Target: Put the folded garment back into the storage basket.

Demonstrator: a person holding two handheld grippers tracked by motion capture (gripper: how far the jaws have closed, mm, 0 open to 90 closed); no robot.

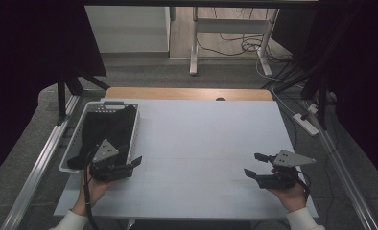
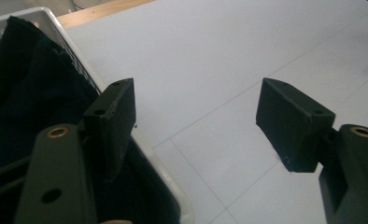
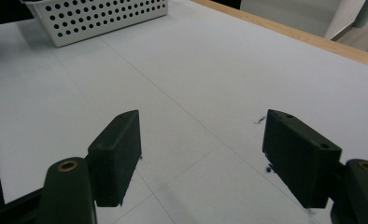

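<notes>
A white perforated basket (image 1: 135, 128) stands at the left of the white table top (image 1: 206, 134), with a black cloth (image 1: 105, 129) lying in it. My left gripper (image 1: 132, 165) is held at the basket's near right corner, open, with nothing between its fingers. In the left gripper view the left gripper (image 2: 196, 93) has one jaw over the basket rim (image 2: 74, 51) and the cloth (image 2: 28, 93), the other over bare table. My right gripper (image 1: 252, 164) hovers open near the table's right front. In the right gripper view the right gripper (image 3: 201, 119) points across the table toward the basket (image 3: 98, 18).
A wooden strip (image 1: 187, 93) borders the table's far edge. Metal rails (image 1: 38, 167) run along both sides. A power strip (image 1: 306, 122) and cables lie on the floor at the right, and desk legs (image 1: 194, 43) stand beyond.
</notes>
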